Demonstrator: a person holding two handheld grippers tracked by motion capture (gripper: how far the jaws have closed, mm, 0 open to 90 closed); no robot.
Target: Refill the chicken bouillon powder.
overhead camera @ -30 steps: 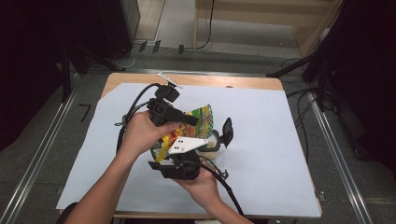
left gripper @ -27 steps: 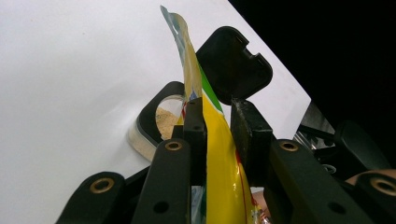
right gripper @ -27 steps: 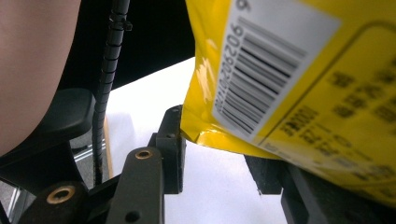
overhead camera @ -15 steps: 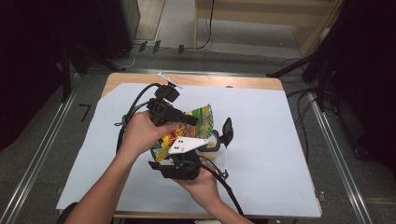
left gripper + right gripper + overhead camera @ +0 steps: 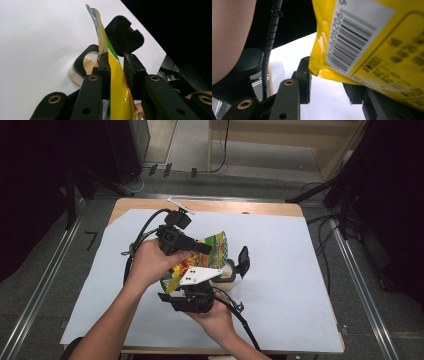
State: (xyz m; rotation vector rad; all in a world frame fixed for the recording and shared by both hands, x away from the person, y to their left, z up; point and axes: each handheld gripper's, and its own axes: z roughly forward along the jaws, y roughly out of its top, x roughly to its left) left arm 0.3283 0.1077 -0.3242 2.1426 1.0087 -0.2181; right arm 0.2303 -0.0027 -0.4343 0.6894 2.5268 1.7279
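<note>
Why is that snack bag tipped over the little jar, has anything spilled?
No spill shows. The bag, pinched in the left gripper, leans over the open jar, whose flip lid stands up. Powder sits inside.

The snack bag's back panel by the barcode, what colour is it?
Yellow, with a white barcode patch, on the snack bag; the right gripper view shows it best.

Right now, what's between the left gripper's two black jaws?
In the left gripper view, the left gripper has the yellow and green foil packet between its jaws, above the clear container of tan powder.
</note>
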